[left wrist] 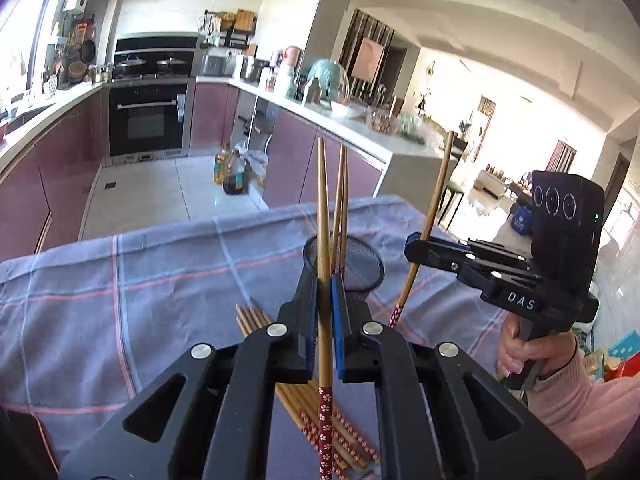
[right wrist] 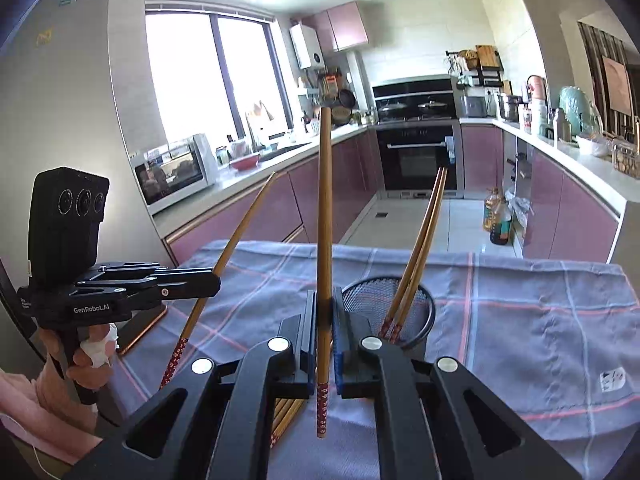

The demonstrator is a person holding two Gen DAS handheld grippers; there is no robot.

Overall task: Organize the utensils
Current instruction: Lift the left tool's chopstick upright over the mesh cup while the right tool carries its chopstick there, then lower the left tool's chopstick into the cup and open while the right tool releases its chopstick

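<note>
left hand-held gripper [left wrist: 325,280]: pinching one chopstick [left wrist: 323,216] about mid-shaft, held near upright, red patterned end down, plain tip up.
right hand-held gripper [right wrist: 325,304]: pinching a second chopstick [right wrist: 325,216] the same way, upright, patterned end hanging below the fingers.
mesh holder [right wrist: 430,304]: black wire cup on the cloth-covered tabletop [right wrist: 540,320], just ahead of both grippers; two chopsticks in holder [right wrist: 420,248] already lean against its far rim, patterned ends down.
loose pile [left wrist: 304,400]: more chopsticks lie flat on the cloth under the left gripper, well short of the holder.
step in hand: judged as carrying both held sticks to the holder and dropping them in.
how to do it well: bring each patterned end over the opening before lowering, not over the rim; go one gripper at a time so the two sticks do not cross.
release: lower until the bottom end is inside the mesh, then let go, so the stick slides in rather than tips out.
risk: holder looks light; a sideways knock on the rim or on the leaning sticks may topple it.
progress: early, most of the pile not yet moved.
</note>
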